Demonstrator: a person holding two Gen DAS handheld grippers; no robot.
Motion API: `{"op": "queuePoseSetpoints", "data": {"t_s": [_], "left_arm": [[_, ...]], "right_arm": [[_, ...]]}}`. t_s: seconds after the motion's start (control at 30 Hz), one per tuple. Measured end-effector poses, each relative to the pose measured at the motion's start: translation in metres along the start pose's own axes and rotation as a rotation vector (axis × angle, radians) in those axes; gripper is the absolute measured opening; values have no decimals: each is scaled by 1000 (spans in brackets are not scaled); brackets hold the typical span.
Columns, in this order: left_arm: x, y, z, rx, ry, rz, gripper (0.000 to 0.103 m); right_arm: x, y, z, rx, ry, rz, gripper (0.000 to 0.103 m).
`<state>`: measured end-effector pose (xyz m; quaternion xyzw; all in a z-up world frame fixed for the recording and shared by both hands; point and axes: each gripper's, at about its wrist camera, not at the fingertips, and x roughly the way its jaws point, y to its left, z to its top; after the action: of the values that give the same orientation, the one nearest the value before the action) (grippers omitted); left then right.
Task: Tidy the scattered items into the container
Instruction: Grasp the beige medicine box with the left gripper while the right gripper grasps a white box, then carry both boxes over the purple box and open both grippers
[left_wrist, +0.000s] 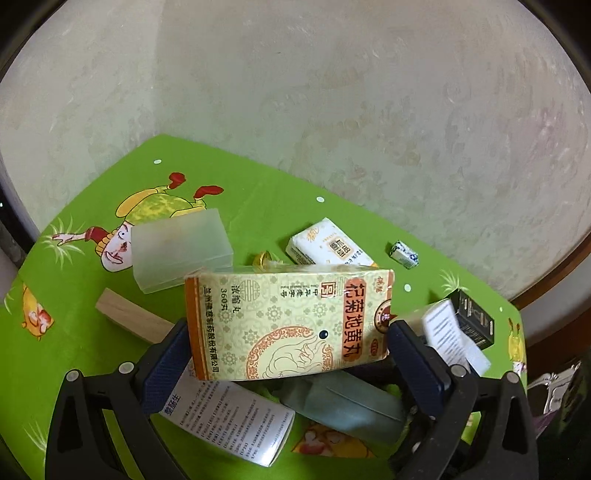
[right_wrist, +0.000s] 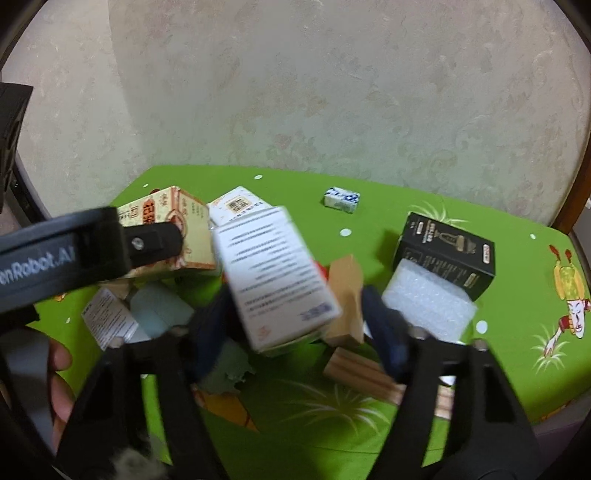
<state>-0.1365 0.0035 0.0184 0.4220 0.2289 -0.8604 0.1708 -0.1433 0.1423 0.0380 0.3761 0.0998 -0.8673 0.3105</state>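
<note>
Left tool (left_wrist: 288, 350) clamps the yellow patterned medicine carton (left_wrist: 288, 321); right tool (right_wrist: 295, 328), blurred, seemingly grips a white printed box (right_wrist: 273, 277) above the green surface (right_wrist: 388, 206).

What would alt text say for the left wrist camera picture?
A two-finger gripper holds a yellow medicine box above a green cartoon tablecloth. A frosted plastic box, a wooden block and a tissue pack lie beyond.

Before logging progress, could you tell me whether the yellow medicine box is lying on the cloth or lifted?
Lifted: the yellow medicine box hangs tilted between the left gripper's fingers.
</note>
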Motion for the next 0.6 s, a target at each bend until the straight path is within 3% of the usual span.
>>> {"op": "queuePoseSetpoints", "data": {"t_s": [0.3,0.6], "left_arm": [[-3,4,-5,20,-15,7,100],[-20,4,-8,19,-49,-3,100]], "right_arm": [[-4,1,-4,13,-18,-20,43],[-24,-3,-6,40,-43,-29,43]]}}
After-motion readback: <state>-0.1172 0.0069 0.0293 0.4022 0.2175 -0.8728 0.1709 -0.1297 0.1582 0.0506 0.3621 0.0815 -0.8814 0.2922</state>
